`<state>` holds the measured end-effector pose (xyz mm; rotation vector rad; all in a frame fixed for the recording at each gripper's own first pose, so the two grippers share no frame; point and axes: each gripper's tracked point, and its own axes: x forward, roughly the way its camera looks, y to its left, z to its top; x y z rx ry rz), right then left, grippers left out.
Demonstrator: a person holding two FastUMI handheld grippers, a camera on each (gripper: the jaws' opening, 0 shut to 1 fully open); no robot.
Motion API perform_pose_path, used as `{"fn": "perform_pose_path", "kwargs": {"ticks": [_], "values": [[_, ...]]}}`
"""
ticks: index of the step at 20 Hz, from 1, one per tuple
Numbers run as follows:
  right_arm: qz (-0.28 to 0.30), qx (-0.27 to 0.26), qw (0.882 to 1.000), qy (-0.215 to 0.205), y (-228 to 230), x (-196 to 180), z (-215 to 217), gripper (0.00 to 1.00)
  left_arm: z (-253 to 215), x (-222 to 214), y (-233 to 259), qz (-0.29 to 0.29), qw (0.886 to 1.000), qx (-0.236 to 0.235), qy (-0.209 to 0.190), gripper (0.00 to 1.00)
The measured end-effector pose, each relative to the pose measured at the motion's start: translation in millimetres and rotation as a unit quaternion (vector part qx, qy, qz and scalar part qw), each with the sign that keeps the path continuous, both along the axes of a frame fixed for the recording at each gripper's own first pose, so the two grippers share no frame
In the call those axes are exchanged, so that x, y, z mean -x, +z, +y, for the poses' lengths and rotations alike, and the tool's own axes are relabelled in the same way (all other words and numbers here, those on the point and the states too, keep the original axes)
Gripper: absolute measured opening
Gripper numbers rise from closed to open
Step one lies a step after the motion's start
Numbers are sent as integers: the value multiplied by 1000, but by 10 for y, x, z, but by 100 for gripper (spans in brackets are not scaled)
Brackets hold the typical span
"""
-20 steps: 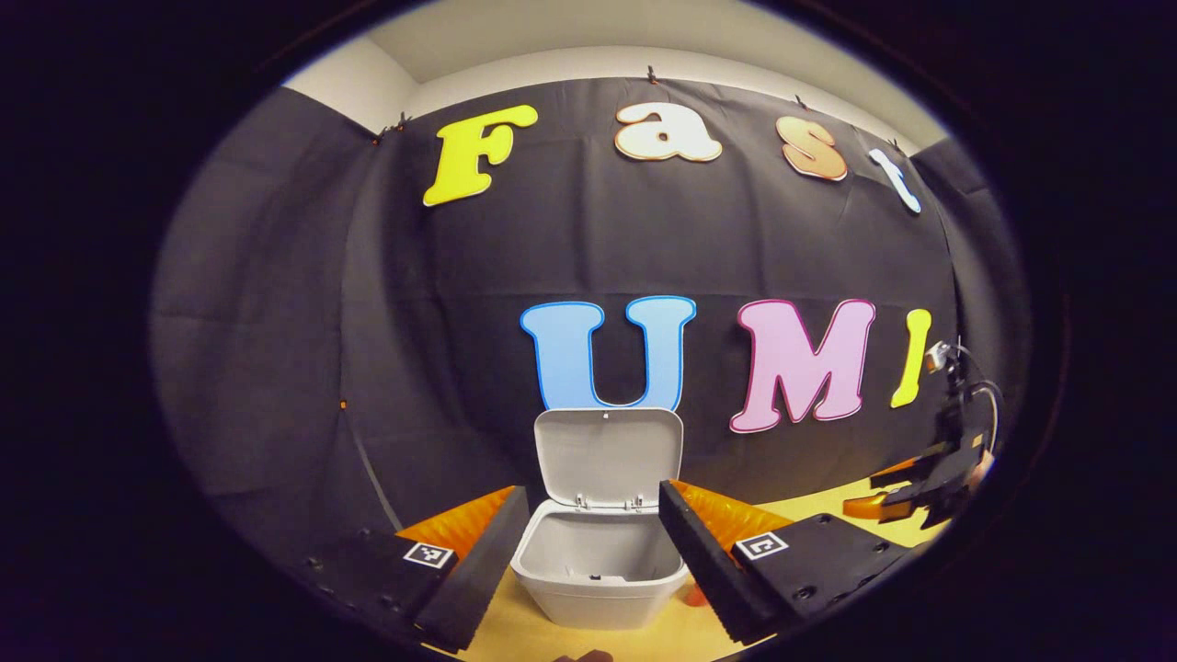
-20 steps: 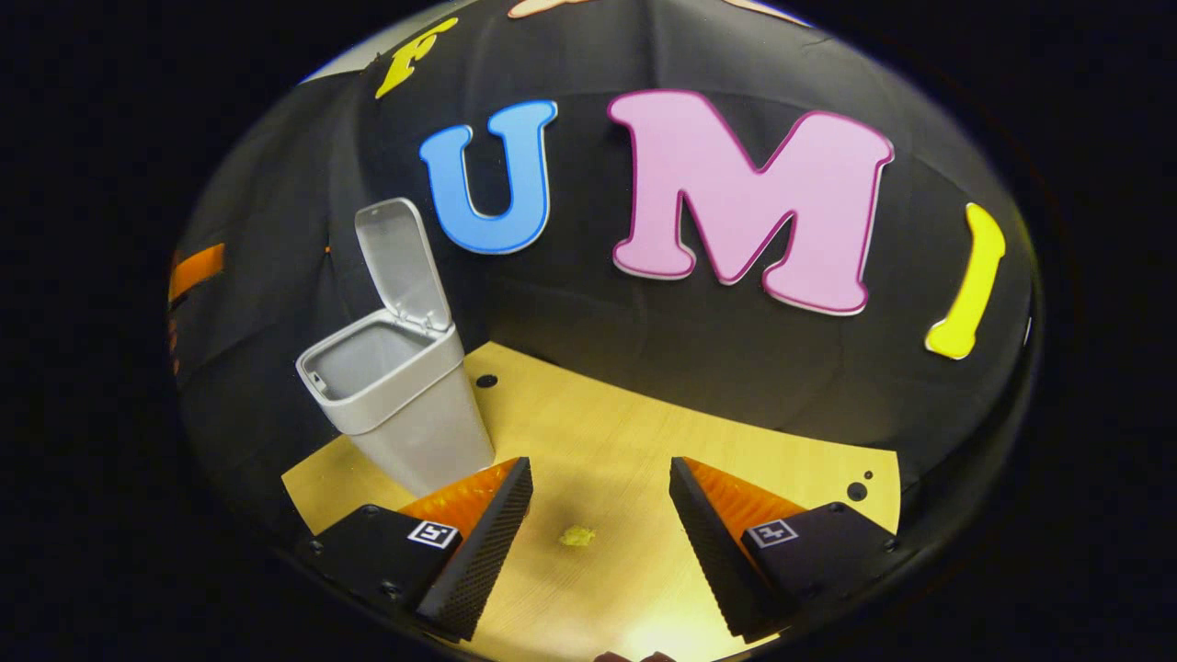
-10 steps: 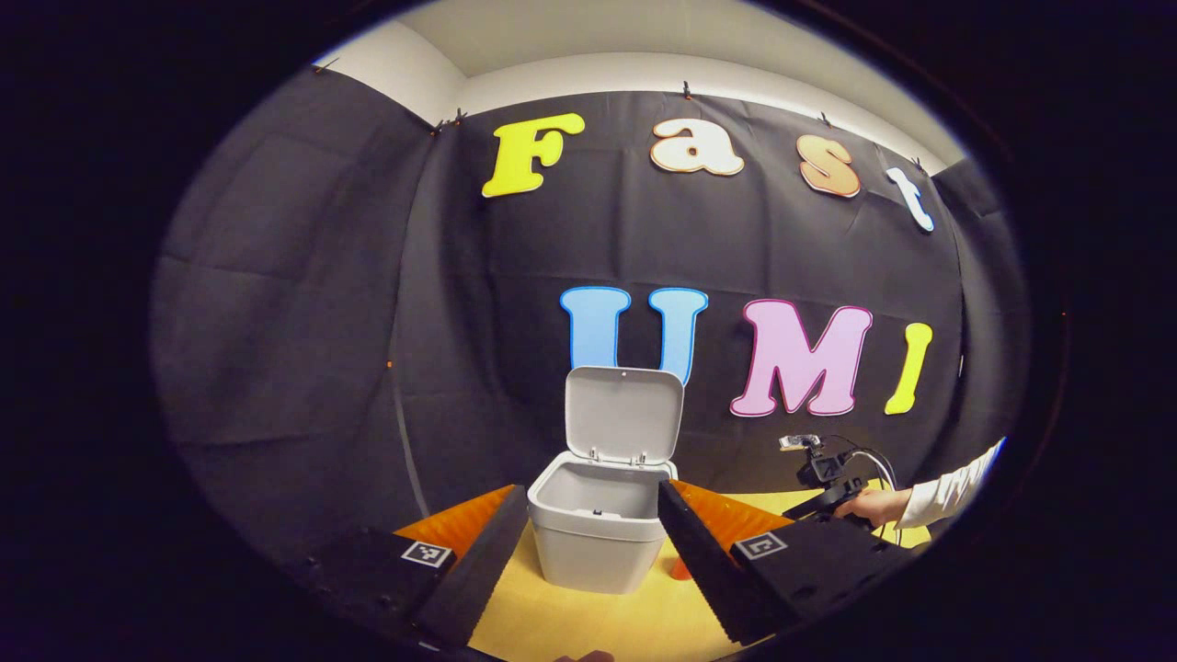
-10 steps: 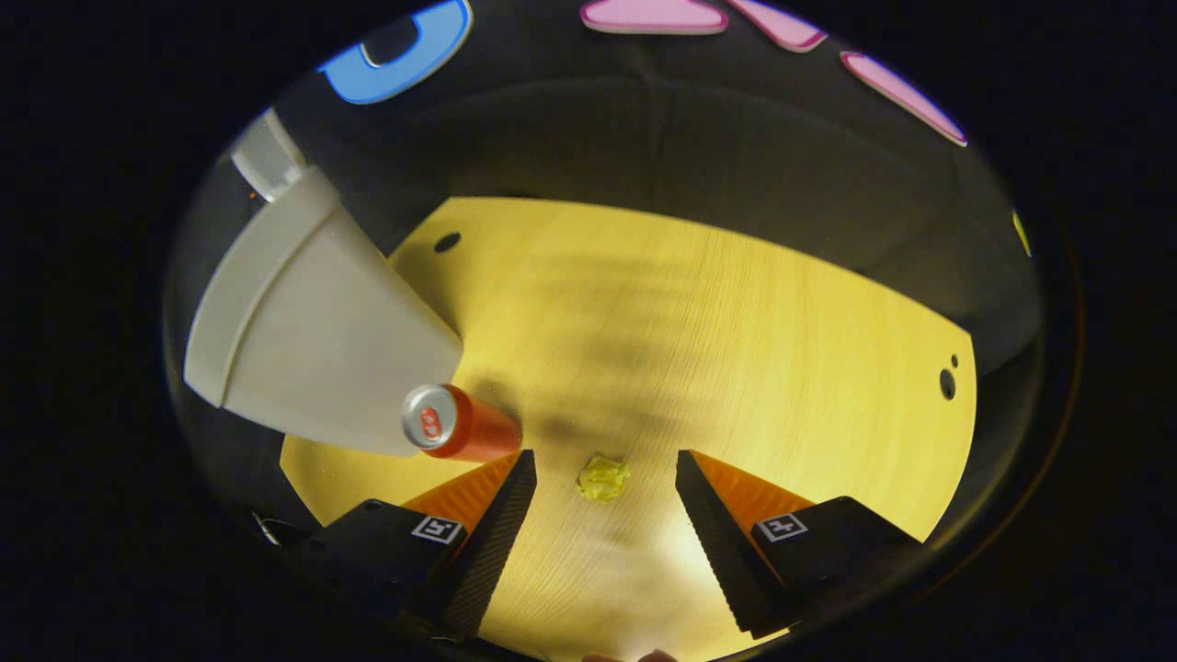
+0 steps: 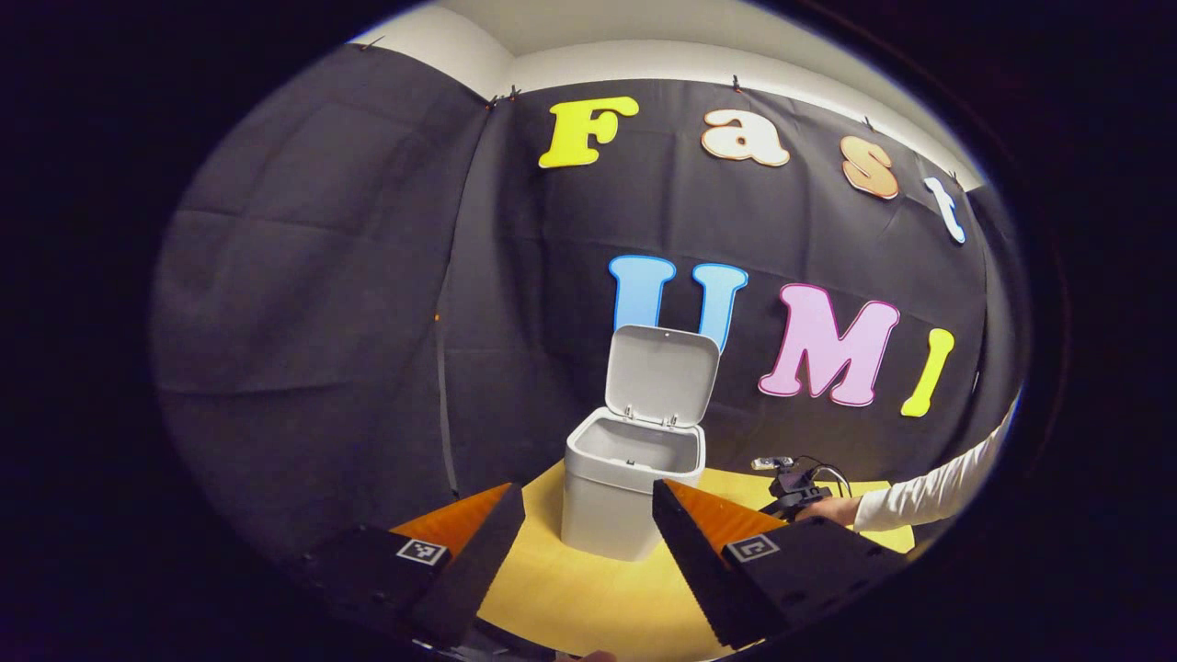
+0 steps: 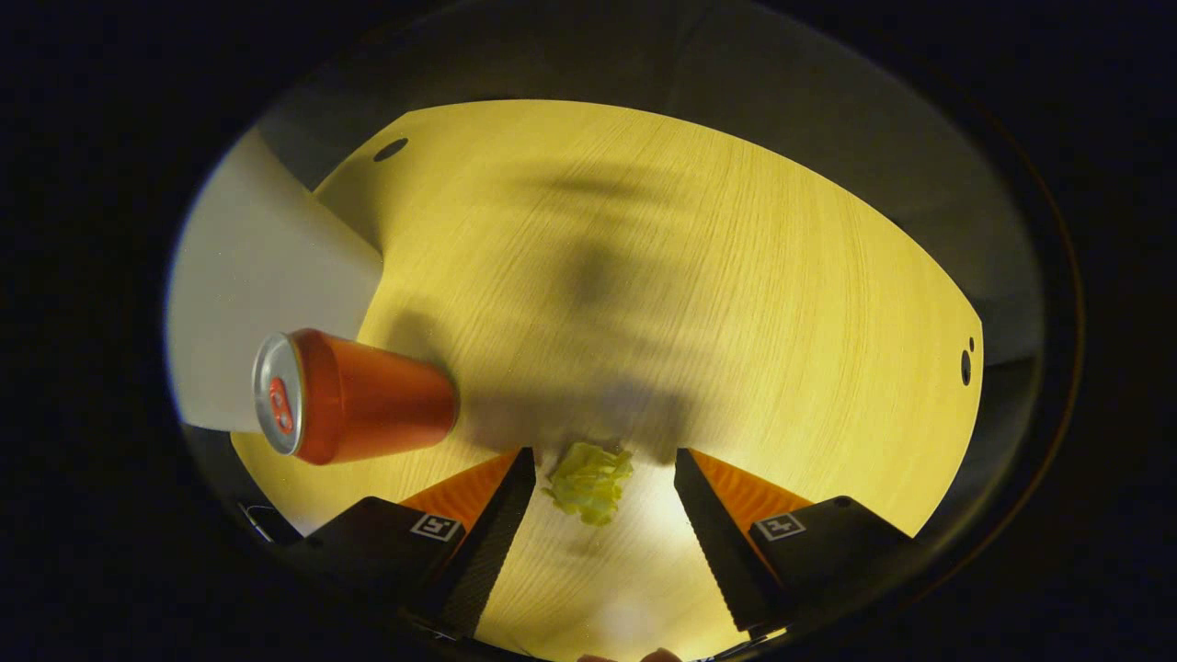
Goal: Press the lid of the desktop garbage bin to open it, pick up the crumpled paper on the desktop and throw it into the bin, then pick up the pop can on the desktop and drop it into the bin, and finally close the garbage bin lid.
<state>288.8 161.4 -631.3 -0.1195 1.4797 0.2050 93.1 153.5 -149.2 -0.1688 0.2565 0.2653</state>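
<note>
Just right gripper jaws wide around crumpled paper

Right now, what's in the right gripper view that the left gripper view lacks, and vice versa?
Right gripper view: crumpled paper on the desk between the open fingers of the right hand-held gripper, and an upright pop can beside the bin's side wall.
Left gripper view: the bin's raised lid, its open mouth, a sleeve, and the left hand-held gripper, open and holding nothing.
Both: garbage bin and wooden desk.
</note>
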Motion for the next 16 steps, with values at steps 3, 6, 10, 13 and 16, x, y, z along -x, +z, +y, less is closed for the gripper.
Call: {"fn": "perform_pose_path", "kwargs": {"ticks": [3,6,10,13,16], "values": [[10,8,1000,-3,-46,43,34,93,37,75,31,6,1000,-13,5,94],[-13,3,1000,0,22,-30,73,44,-75,63,36,5,1000,-23,-12,94],[-53,-37,998,-10,397,-189,151,22,-134,29,-42,4,1000,-8,-20,94],[-127,-95,987,1,1144,-268,304,36,-161,44,-158,7,1000,16,-20,94],[-227,-165,960,29,2032,-530,521,35,-144,50,-189,2,1000,24,-15,94]]}}
